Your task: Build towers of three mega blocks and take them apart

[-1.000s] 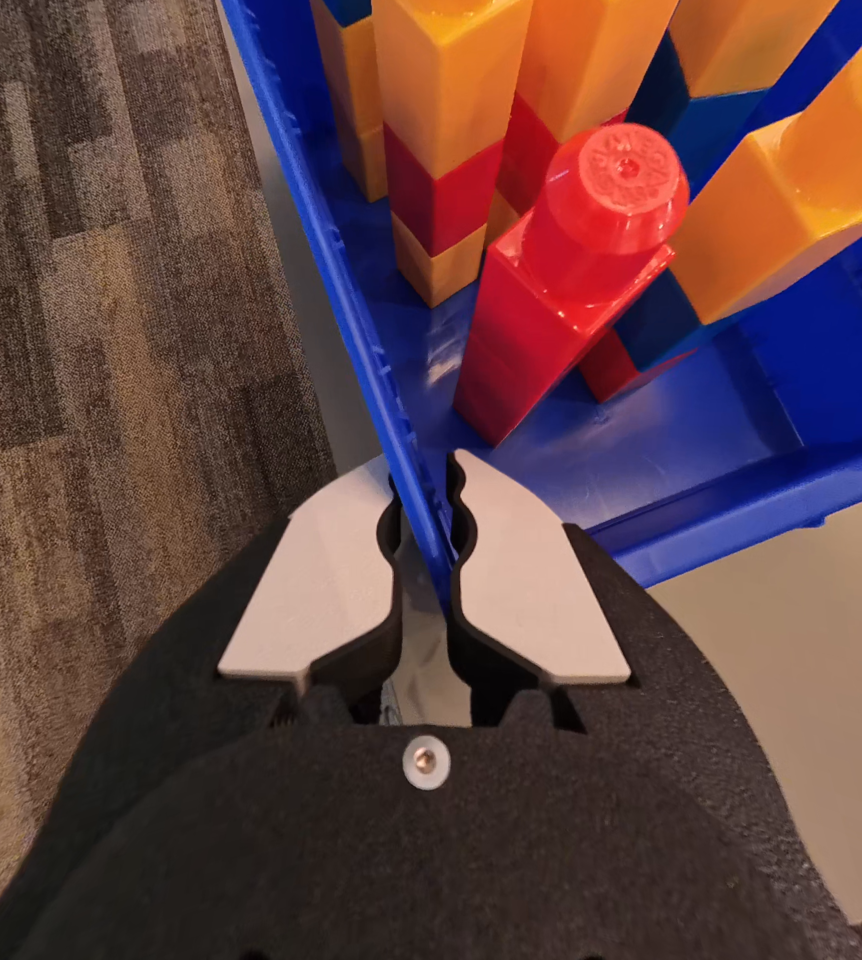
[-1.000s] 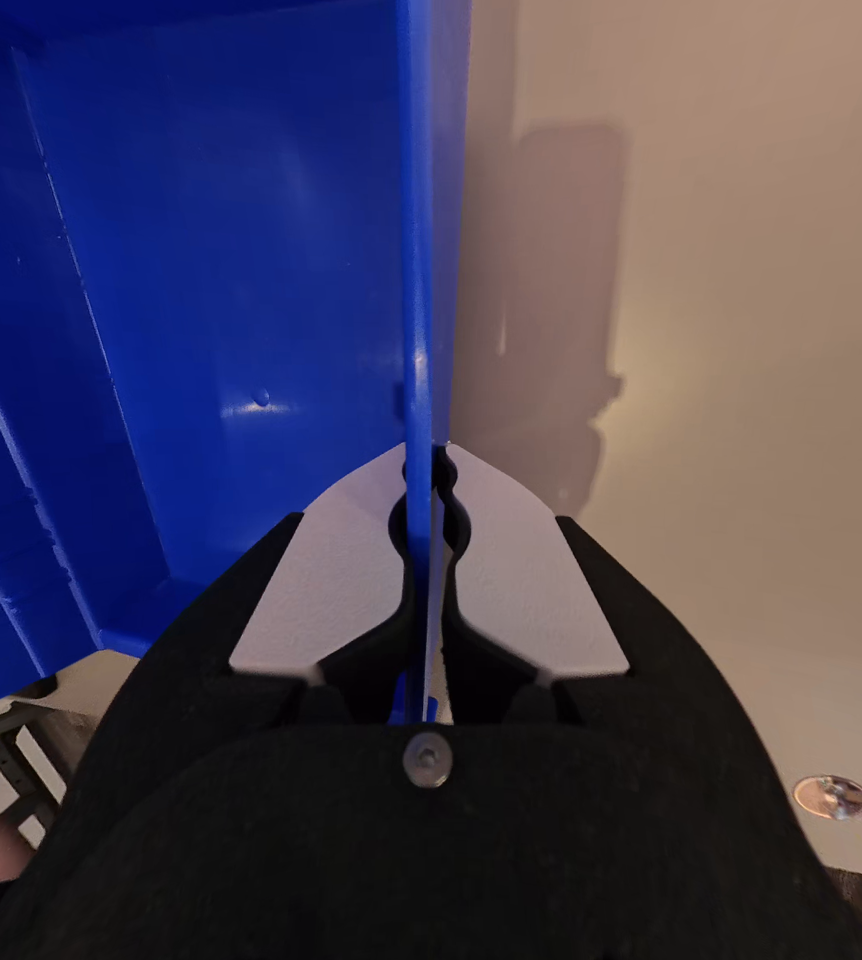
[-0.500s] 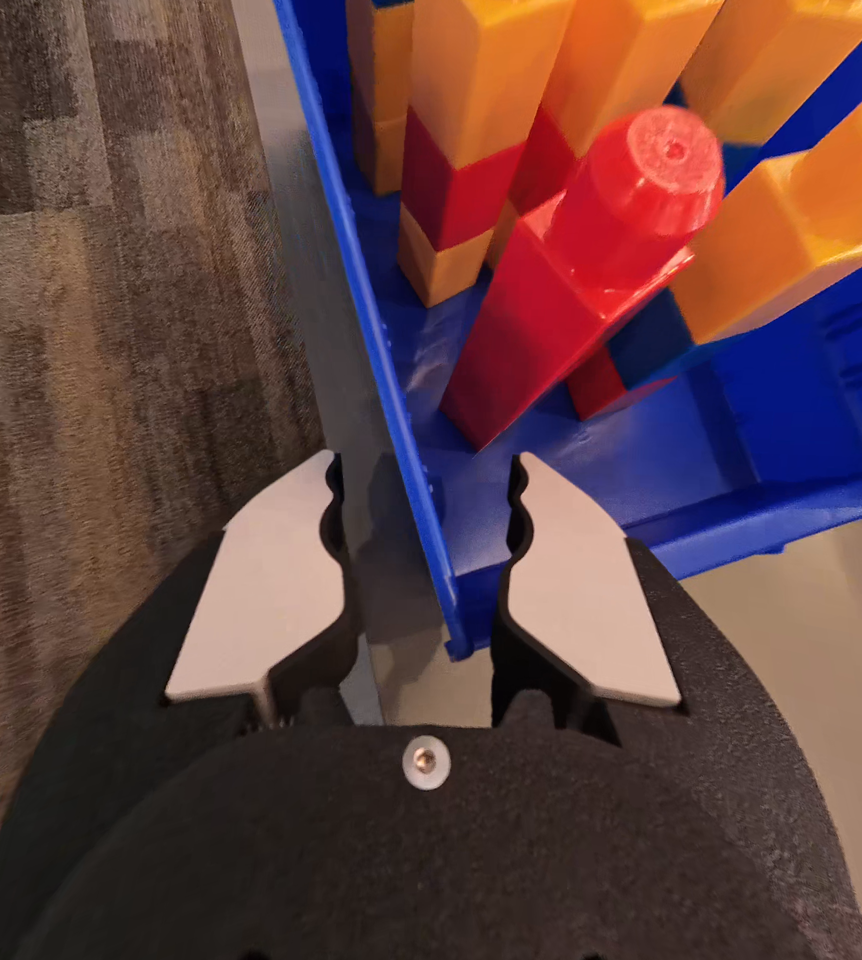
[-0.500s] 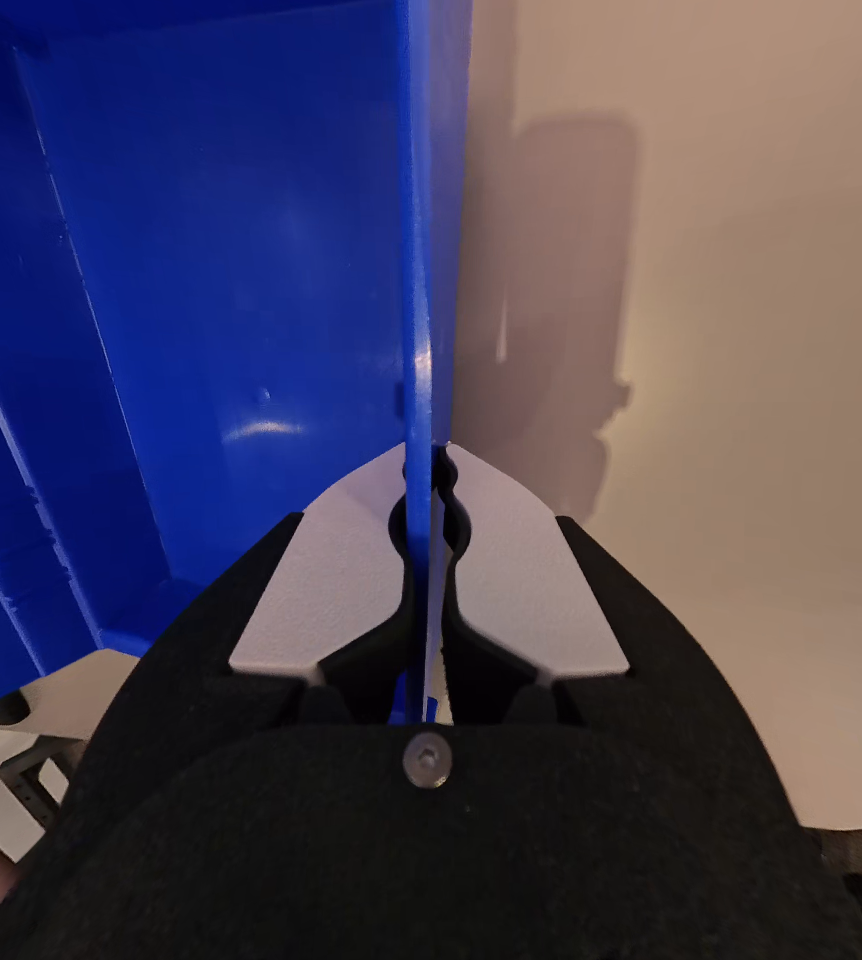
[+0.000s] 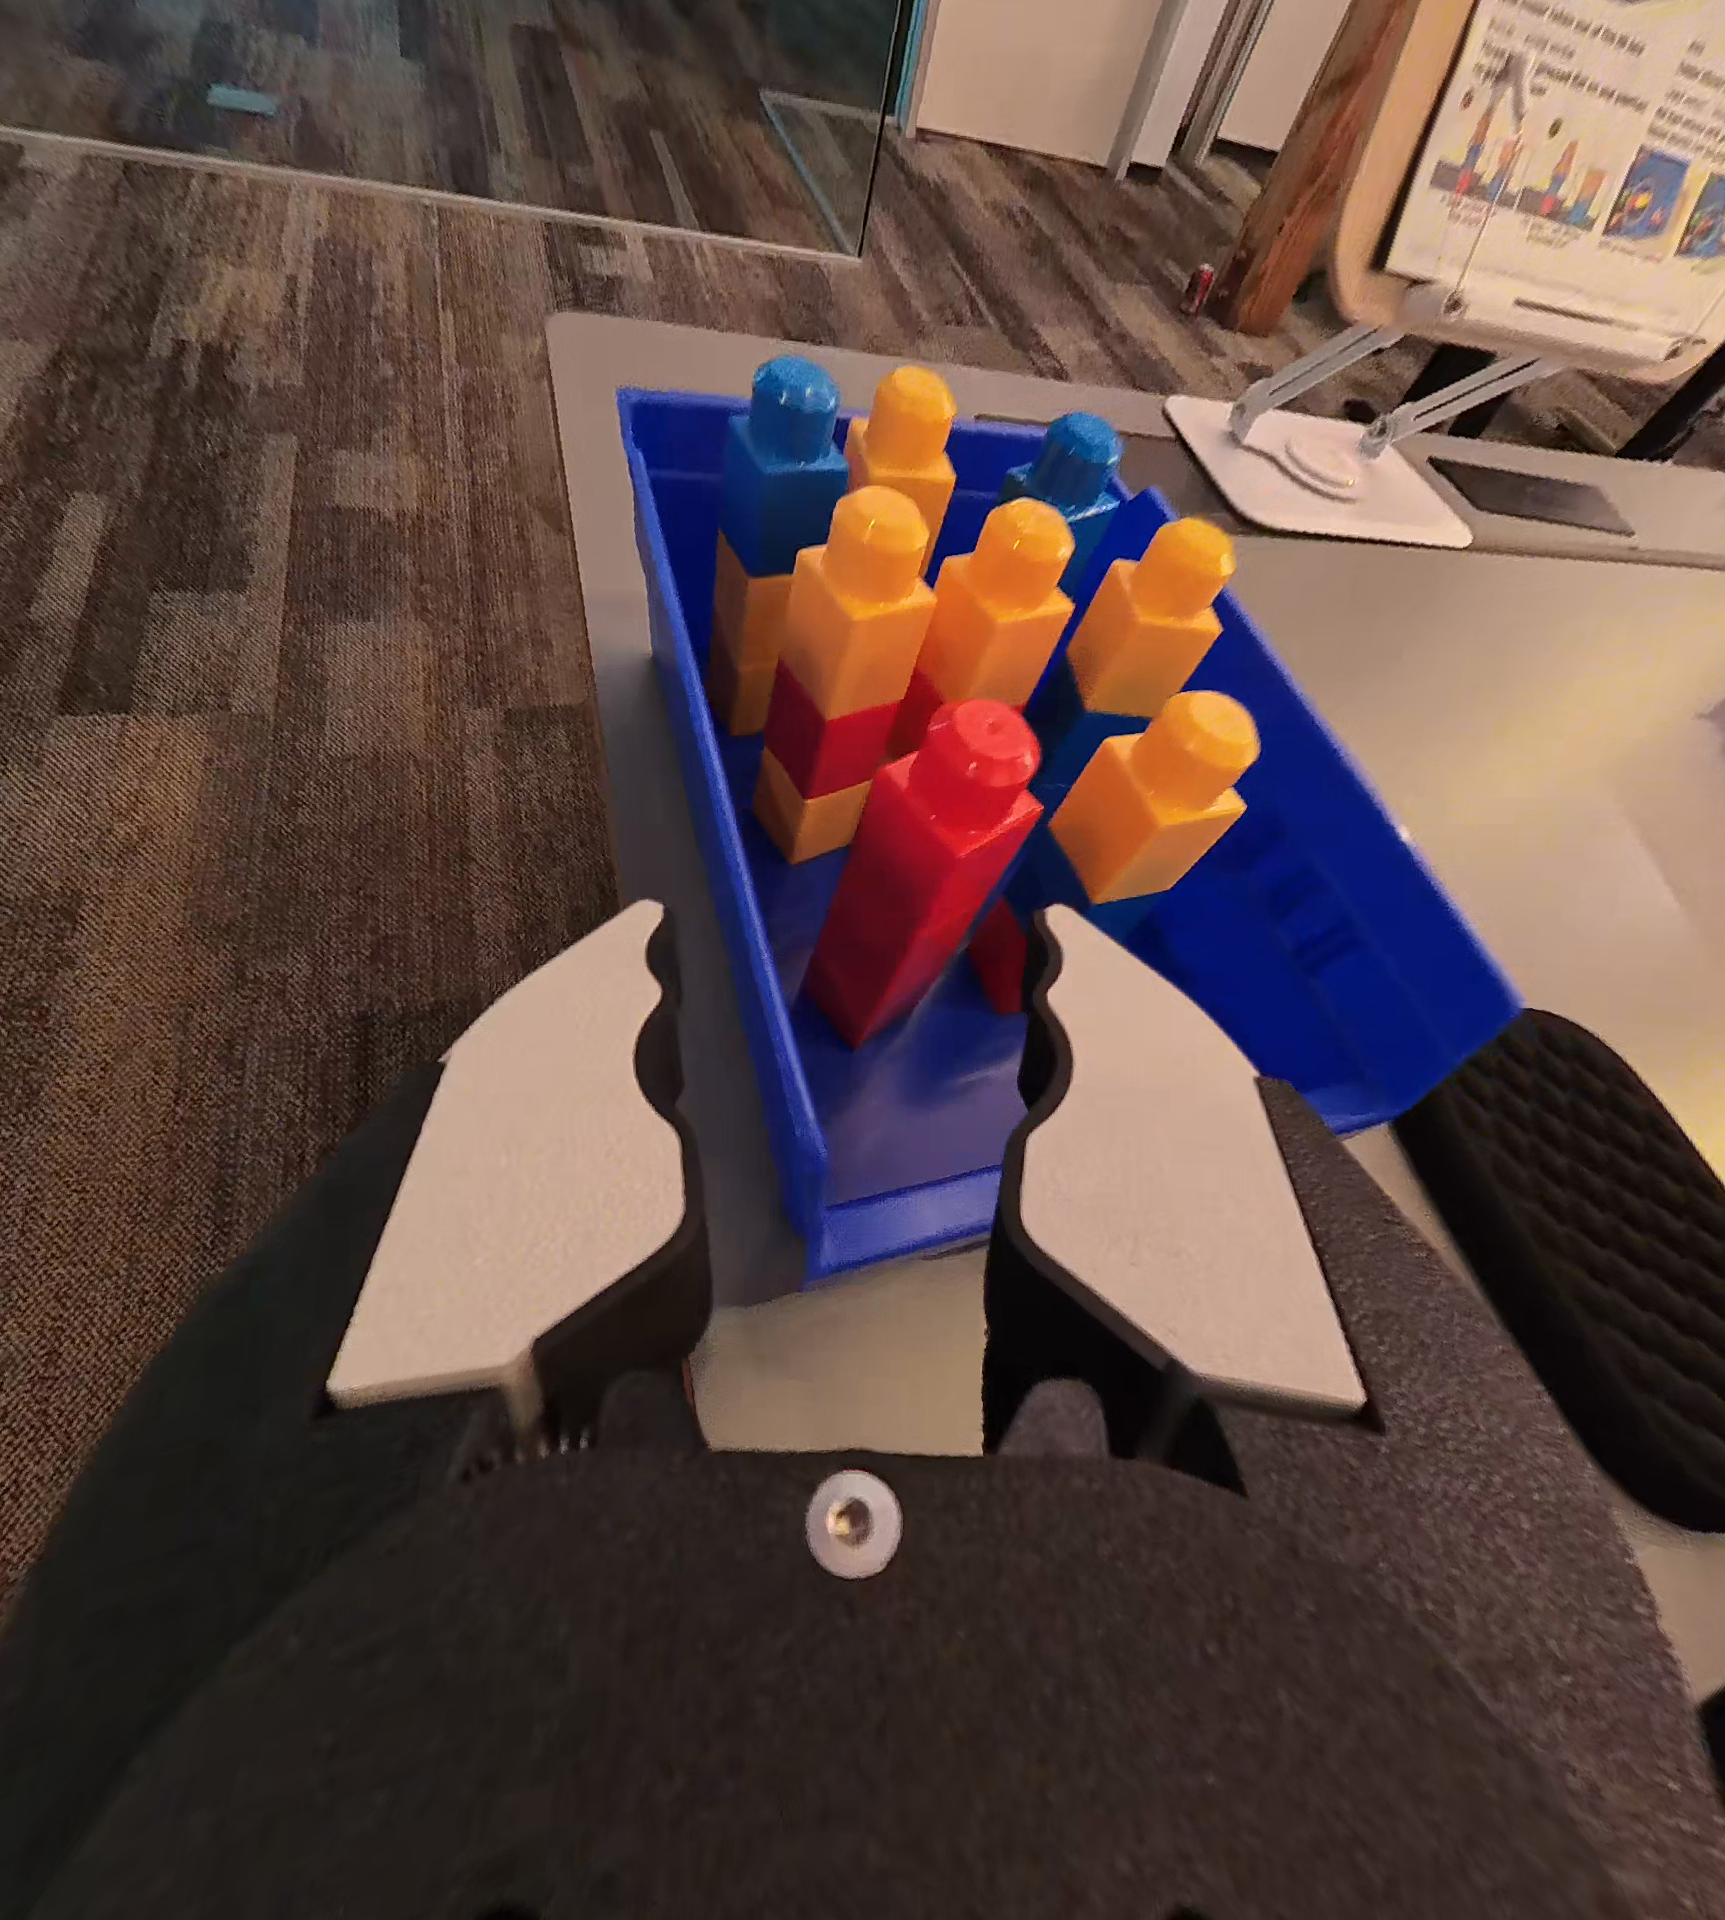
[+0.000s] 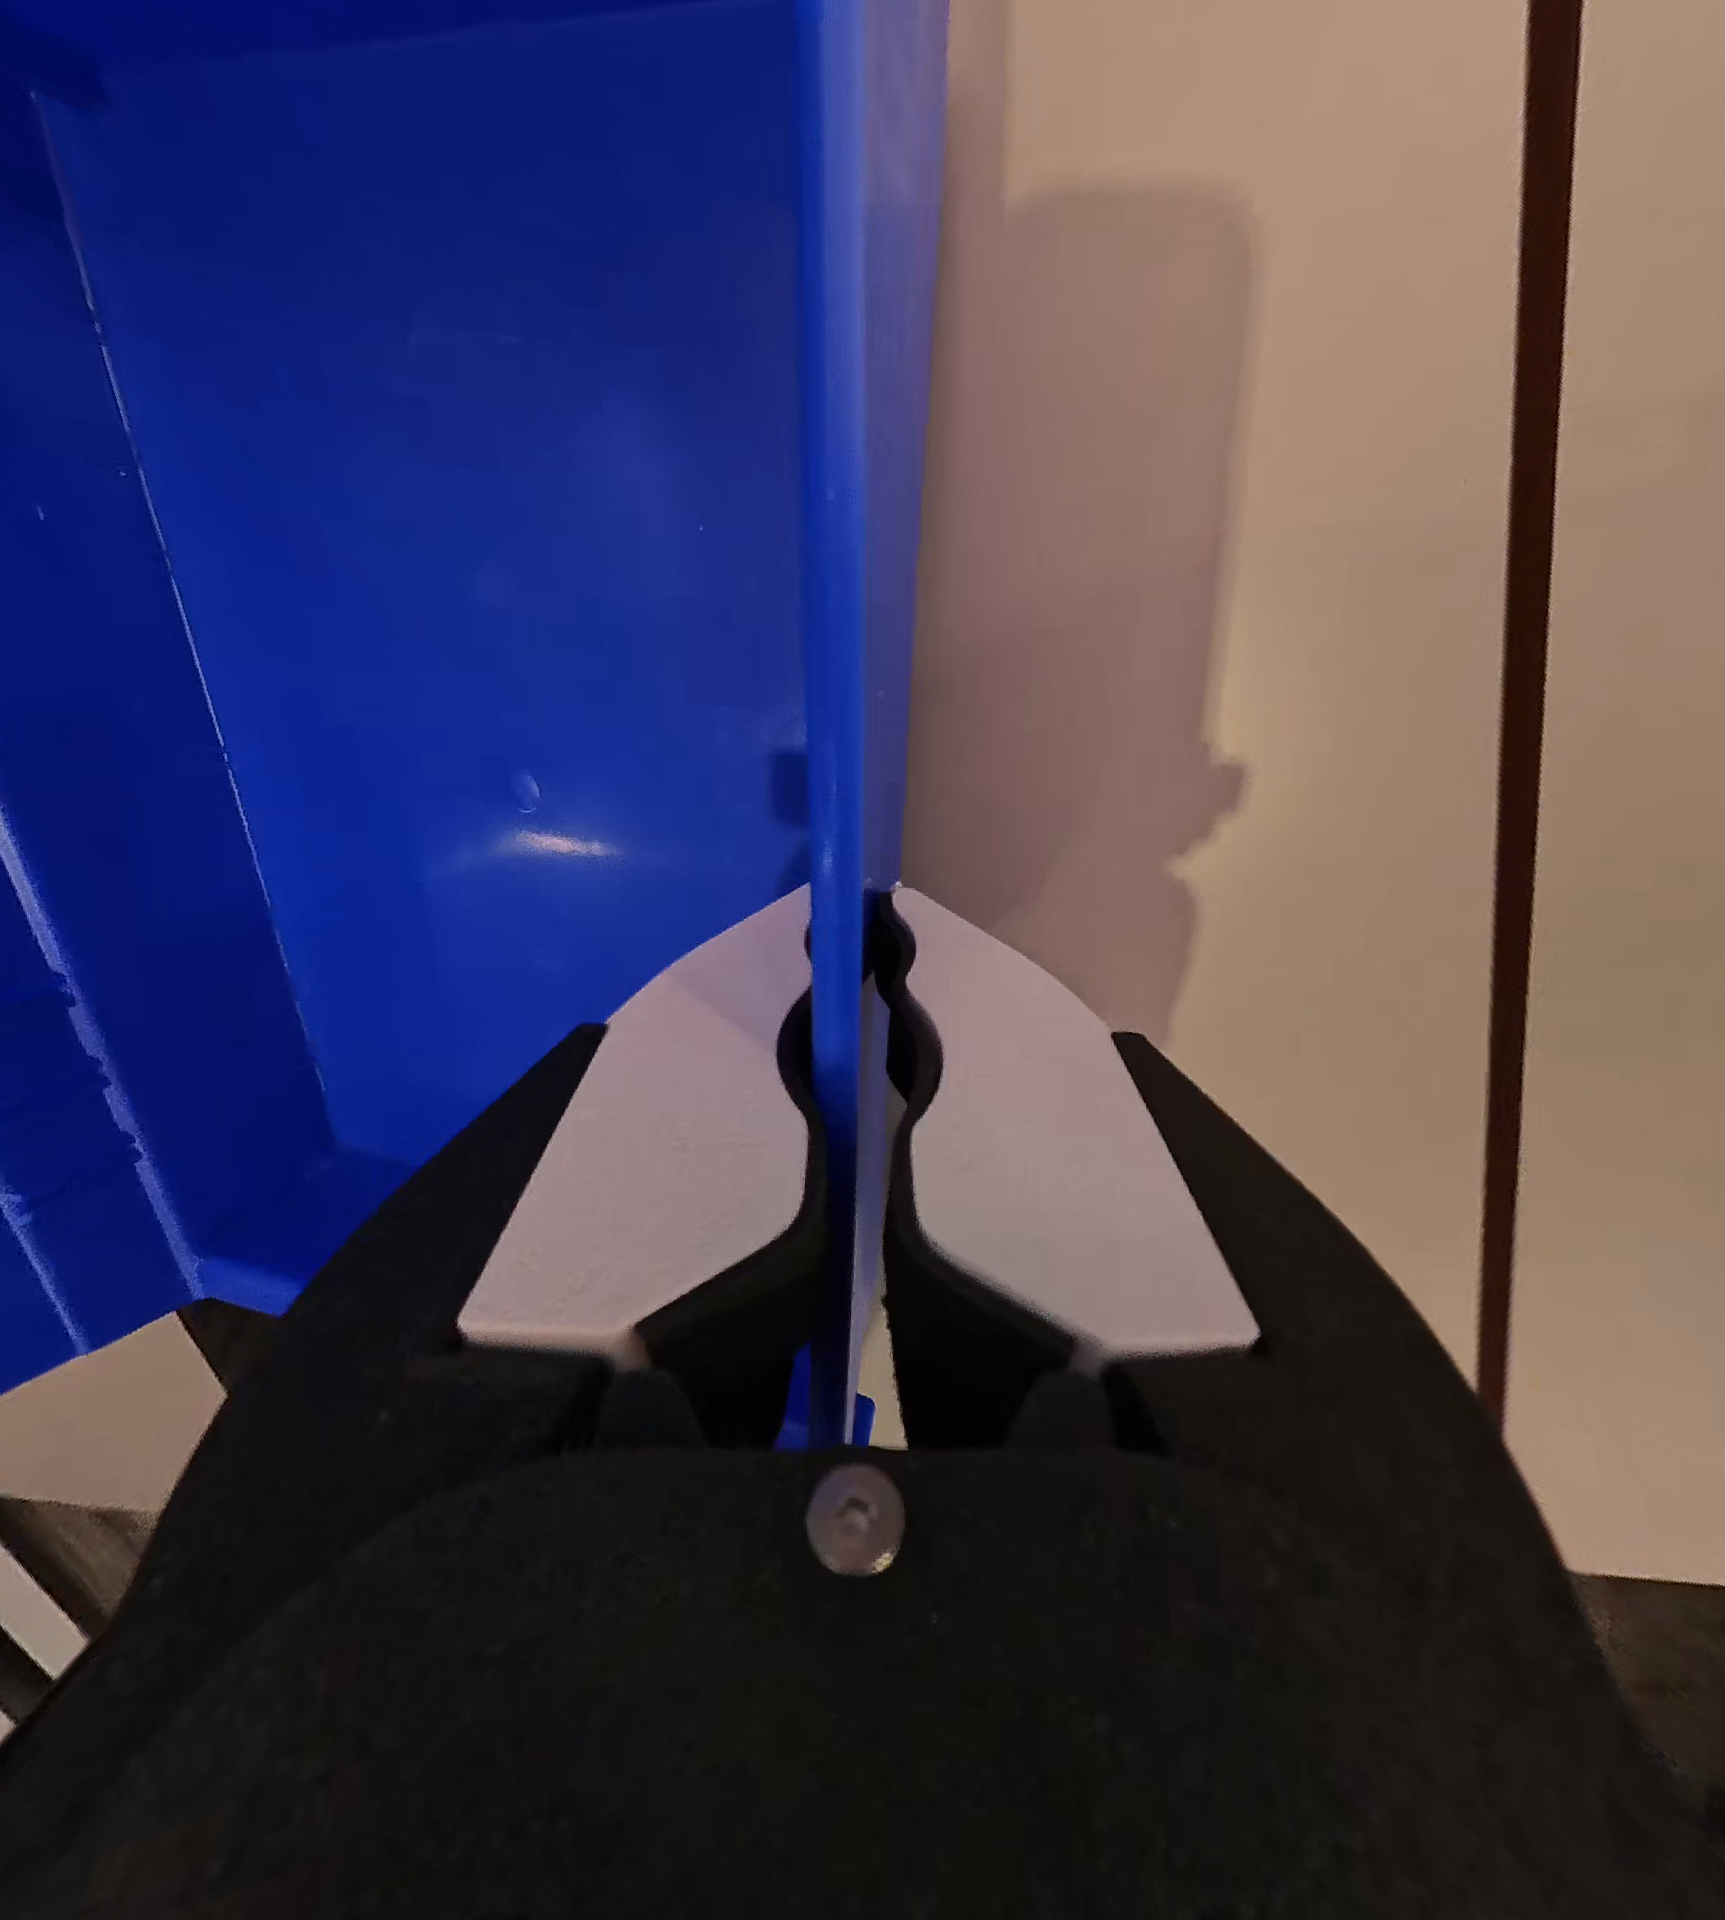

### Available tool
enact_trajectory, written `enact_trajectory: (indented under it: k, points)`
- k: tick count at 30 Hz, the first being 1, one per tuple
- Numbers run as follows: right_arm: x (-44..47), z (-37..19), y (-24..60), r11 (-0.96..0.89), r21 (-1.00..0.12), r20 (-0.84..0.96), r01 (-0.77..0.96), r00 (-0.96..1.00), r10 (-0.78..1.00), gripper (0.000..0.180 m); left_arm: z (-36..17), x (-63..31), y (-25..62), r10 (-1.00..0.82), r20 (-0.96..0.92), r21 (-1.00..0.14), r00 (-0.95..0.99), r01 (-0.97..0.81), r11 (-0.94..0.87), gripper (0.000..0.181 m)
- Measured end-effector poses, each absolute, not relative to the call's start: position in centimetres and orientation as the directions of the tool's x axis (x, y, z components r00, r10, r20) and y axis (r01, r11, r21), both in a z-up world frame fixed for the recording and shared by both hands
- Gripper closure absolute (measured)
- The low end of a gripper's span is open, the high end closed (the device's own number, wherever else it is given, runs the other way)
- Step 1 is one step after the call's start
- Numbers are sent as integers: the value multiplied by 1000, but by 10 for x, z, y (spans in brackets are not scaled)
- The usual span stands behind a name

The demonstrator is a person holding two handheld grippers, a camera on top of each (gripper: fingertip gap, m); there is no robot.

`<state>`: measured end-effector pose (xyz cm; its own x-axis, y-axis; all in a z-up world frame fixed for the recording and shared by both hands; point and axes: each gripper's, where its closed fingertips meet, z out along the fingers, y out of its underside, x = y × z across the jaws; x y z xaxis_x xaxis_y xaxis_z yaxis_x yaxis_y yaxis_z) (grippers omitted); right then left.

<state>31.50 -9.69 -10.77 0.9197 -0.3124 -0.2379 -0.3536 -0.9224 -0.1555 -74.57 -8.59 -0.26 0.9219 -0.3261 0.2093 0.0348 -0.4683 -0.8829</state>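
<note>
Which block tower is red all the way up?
The red tower, nearest the left gripper in the blue bin. It leans over; the others have yellow or blue tops.

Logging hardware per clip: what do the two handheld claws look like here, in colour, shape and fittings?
Both look alike. The left claw has two flat pale grey fingers with wavy black inner edges, tapering to rounded tips, on a rough-textured black body with one silver screw at its centre. The right claw shows the same parts. No cables, markings or sleeves are visible.
</note>
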Motion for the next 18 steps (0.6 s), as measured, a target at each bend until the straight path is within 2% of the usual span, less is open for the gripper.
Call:
enact_trajectory:
  k: [6, 11, 18]
  points:
    - [338, -110, -92, -957, -137, -216, -256, 950, -224, 174, 30, -745, -98, -299, 184, -894, 936, 32, -447, 120]
    - [356, -120, -91, -962, -126, -260, -241, 944, -202, 174, 62, -744, -103, -261, 178, -904, 949, 53, -424, 121]
    - [372, -122, -90, -976, -147, -272, -163, 955, -118, 174, 89, -730, -107, -241, 164, -917, 957, 58, -395, 122]
